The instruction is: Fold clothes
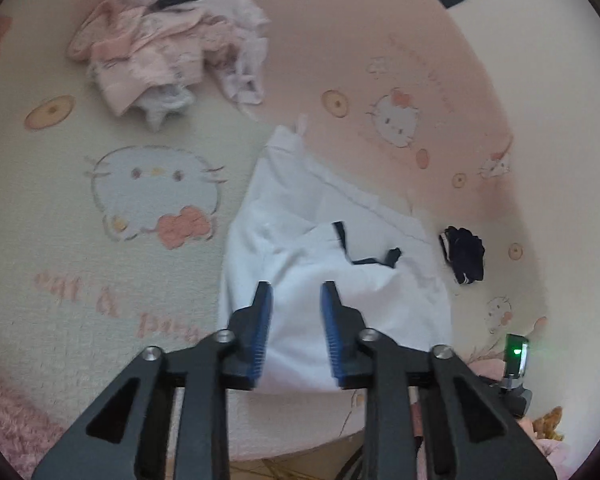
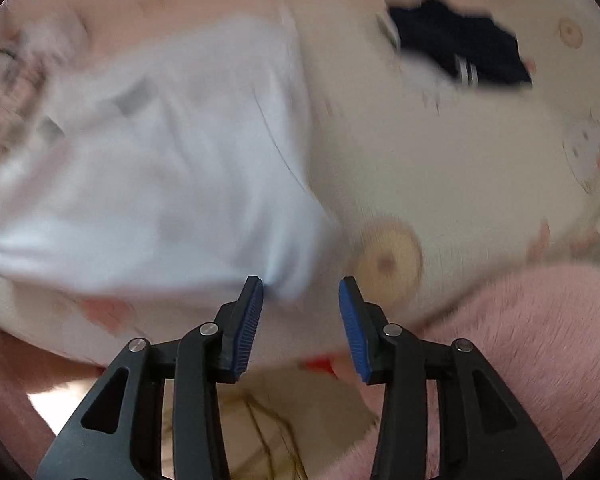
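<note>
Printed with cartoon cats and doughnuts, a pale pink-and-cream play mat [image 1: 100,240] carries everything here; a pink fluffy blanket [image 2: 532,340] edges it on the near side.

On that mat lies the white garment [image 1: 320,240], partly folded, with a dark trim strip [image 1: 364,256] showing on top; its long axis runs away from the left gripper [image 1: 296,292], from the near hem under the jaws up to a far corner near the mat's pink zone. The left gripper hangs over that near hem with its blue pads apart and no cloth pinched between them, so it grips nothing.

From the right wrist view, which is smeared by motion, the same garment fills the left half; its nearest corner lies just beside the inner pad of the right gripper [image 2: 300,292], whose jaws stand apart with nothing clamped; whether that pad touches the cloth I cannot tell.

So the left gripper sits squarely over the near edge, the right at the garment's side corner; the next fold probably turns on lifting that edge along the long axis.

A small navy garment [image 1: 462,254] lies apart beyond the white one's right edge; a heap of unfolded pink and white clothes [image 1: 168,52] waits well away at the far left.
</note>
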Demonstrator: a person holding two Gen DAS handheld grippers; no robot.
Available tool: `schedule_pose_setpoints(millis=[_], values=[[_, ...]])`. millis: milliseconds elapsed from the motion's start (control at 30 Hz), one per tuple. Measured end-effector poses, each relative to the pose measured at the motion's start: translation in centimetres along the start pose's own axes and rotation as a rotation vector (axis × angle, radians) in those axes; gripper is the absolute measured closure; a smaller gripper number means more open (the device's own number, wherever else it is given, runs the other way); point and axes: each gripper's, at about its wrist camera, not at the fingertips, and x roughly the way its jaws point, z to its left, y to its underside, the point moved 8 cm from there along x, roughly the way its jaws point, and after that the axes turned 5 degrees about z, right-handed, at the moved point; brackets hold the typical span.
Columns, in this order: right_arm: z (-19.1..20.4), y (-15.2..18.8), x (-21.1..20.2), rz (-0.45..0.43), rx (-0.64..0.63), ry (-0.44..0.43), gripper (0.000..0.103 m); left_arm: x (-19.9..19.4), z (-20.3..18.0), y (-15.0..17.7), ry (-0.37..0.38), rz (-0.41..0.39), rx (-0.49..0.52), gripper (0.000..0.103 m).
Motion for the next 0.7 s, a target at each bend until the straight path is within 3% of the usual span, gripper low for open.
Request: schedule_pose_setpoints(millis=[67,200,300,400,500,700], values=[[-1.5,0.0,0.2,0.019,0.056,0.008,0.063,0.3,-0.5,-0.2,-0.038,0.000,0.049,0.078],[-2.0,-2.0,-3.5,-0.154,0.044,0.019,0.063,2.1,-2.1,-1.9,-0.134,0.046,0.226,0.078],[1.2,-5.0,-5.6,-0.238,-0.073,-0.020,0.063,4.7,-3.6,-3.0,-0.102,0.105,0.305,0.078],[5.8,-7.6,-6.3,-0.255,-0.194,-0.075,0.062,7.4,-4.9,-3.0,-0.081,0.189,0.374,0.078],[10.0,-9.5,-5.5,-0.267,-0.273,-0.107,0.062,10.3,-5.0,-2.4,-0.142,0.256,0.447,0.078],[11.1,-11.6,-4.0,-0.256,-0.285,-0.084,0.062,11.2,-4.3,-4.5,-0.205,0.223,0.512,0.071]])
